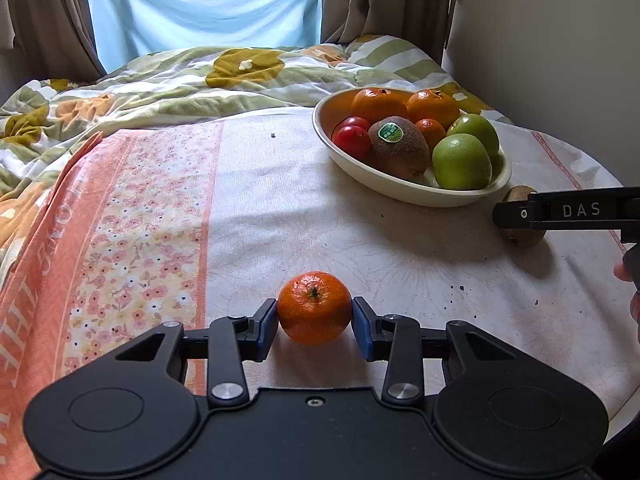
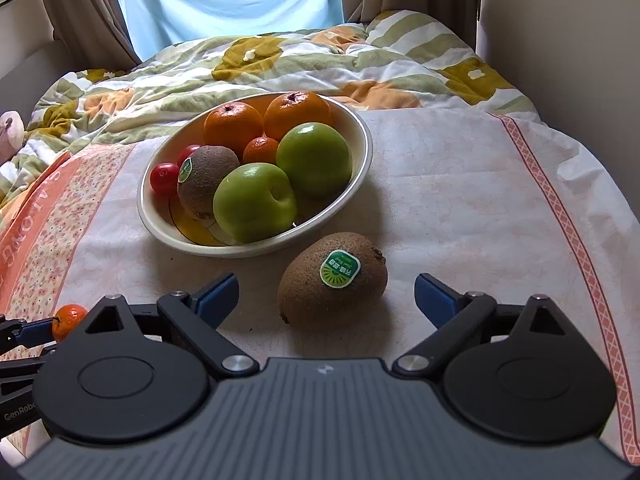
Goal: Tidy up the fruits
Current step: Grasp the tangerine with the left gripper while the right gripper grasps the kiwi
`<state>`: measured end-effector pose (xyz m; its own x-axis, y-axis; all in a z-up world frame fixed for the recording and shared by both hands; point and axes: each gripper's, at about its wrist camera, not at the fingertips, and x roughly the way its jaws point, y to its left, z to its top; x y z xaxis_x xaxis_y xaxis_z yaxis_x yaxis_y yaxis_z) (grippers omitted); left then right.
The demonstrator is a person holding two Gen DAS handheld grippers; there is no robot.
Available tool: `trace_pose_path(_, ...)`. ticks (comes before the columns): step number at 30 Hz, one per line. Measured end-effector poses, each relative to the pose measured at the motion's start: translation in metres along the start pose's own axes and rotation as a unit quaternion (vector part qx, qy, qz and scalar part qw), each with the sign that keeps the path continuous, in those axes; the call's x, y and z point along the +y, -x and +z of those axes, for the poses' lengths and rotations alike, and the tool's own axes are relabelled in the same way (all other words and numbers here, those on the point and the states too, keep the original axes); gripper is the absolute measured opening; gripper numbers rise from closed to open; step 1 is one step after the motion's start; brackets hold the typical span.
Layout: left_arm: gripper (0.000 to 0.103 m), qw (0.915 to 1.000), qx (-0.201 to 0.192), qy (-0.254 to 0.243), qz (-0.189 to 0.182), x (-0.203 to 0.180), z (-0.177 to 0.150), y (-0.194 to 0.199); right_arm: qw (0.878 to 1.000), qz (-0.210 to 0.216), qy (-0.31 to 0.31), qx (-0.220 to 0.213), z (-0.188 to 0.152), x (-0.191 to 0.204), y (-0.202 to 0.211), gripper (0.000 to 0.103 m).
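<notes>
Left gripper (image 1: 315,317) fingers pinch a mandarin (image 1: 314,307); right gripper (image 2: 326,294) fingers spread wide around a kiwi (image 2: 333,279), not touching.

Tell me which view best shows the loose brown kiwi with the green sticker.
The right wrist view: the brown fuzzy kiwi with the green sticker lies whole between the open right gripper fingers. In the left wrist view, that gripper's black finger hides most of it.

Both wrist cameras look low along the bed toward the window, sharing the fruit bowl (image 1: 408,194) (image 2: 256,248).
</notes>
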<state>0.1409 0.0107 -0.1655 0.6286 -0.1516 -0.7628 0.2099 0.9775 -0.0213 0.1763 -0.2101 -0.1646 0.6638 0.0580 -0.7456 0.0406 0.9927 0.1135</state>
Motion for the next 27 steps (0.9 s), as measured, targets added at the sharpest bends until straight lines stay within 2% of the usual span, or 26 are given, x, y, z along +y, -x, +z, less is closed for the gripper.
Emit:
trace_pose_path(6,0.044,1.0,0.0,0.001,0.002,0.001,0.004,0.0,1.0,-0.011,0.012,0.005,0.001,0.002,-0.01,0.098)
trace_pose_path(15,0.044,1.0,-0.004,0.006,0.0,0.004,0.008,0.0,1.0,-0.006,0.024,0.003,0.002,0.004,-0.017,0.094)
trace_pose_path(19,0.044,1.0,-0.005,0.008,0.0,0.006,0.007,0.002,0.999,-0.016,0.029,0.003,0.001,0.005,-0.02,0.078)
trace_pose_path(27,0.044,0.9998,-0.009,0.015,0.002,0.009,0.009,0.009,1.0,-0.01,0.007,0.001,-0.002,0.001,-0.013,0.076)
